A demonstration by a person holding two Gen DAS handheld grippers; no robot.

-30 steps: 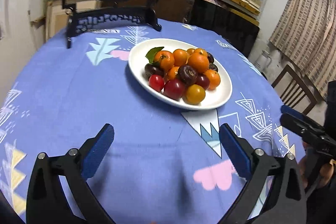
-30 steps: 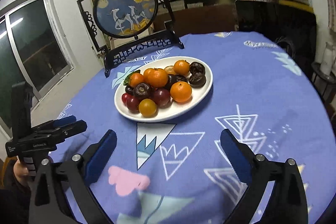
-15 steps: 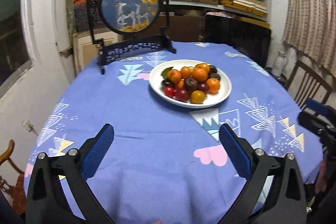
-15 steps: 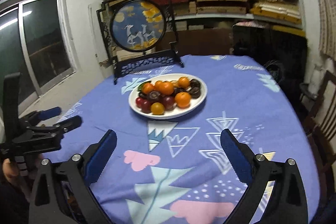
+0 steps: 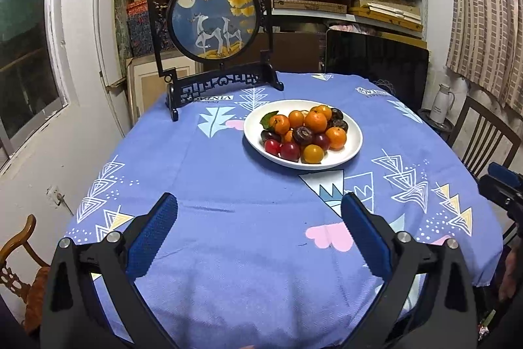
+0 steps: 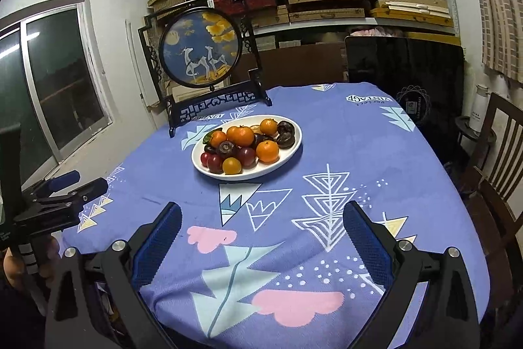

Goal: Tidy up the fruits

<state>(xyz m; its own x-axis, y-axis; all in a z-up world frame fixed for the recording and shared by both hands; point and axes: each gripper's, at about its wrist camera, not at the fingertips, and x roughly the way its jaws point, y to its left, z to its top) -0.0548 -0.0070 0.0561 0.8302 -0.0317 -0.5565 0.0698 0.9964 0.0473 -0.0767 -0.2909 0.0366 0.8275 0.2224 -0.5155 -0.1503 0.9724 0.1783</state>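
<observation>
We hold the left gripper (image 5: 258,208) and right gripper (image 6: 261,218), jaws spread wide and empty, above the table (image 5: 228,179); the fruit plate (image 5: 353,149) sits at twelve o'clock.

1 plate (image 5: 354,133), approx 5 oranges (image 5: 315,121), 1 yellow fruit (image 5: 312,153), 1 framed screen (image 5: 212,22).

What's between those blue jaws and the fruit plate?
Only bare patterned tablecloth lies between the left gripper and the plate, in the left wrist view.
</observation>
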